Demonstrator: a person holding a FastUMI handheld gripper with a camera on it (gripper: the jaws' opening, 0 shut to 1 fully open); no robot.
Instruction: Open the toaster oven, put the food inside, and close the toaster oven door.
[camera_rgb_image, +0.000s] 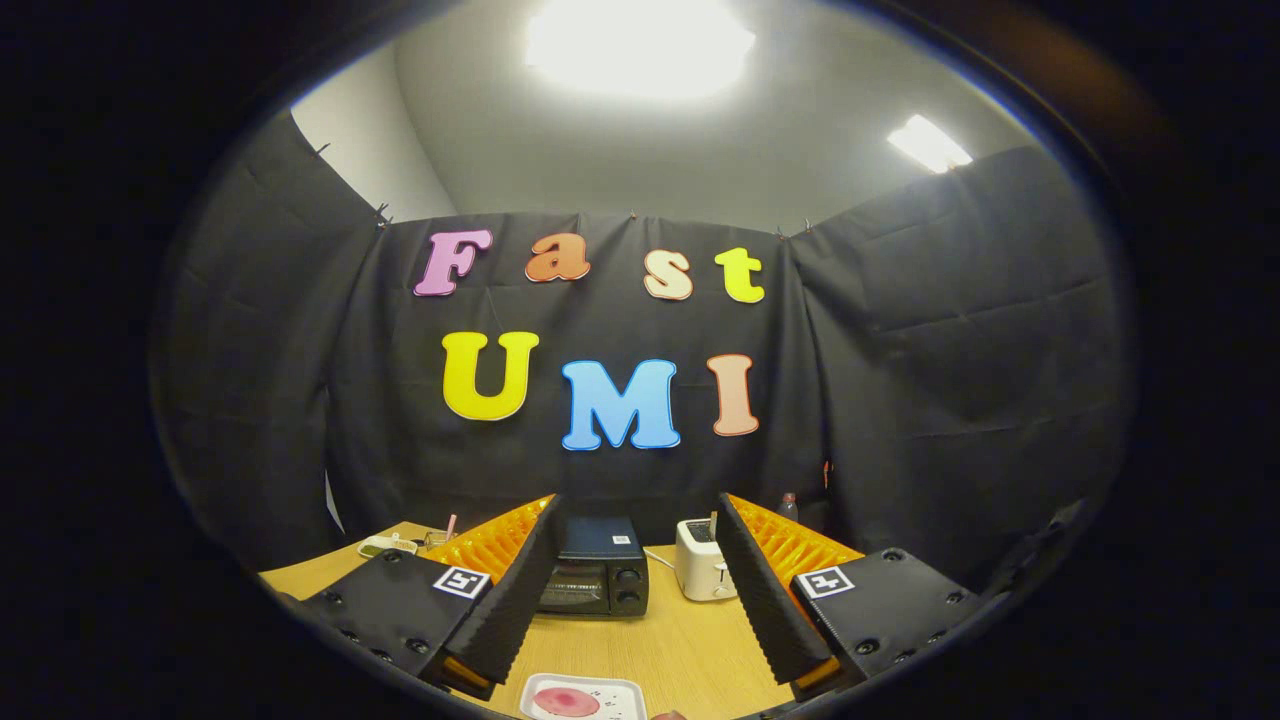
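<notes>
A handheld two-finger gripper (640, 515) fills the lower part of the frame. Each long finger has a ribbed, sawtooth-edged pad (515, 590) and a ridged outer back. Two black mounting blocks carry round screws and square black-and-white marker tags.

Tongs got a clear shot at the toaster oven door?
Likely yes. The open tongs point at the closed toaster oven, with bare table between; the white toaster stands off to the side.

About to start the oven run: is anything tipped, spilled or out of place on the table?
Nothing stands out. The oven stands square with its door shut, the toaster upright beside it, the tray flat. The claw is open, holding nothing.
</notes>
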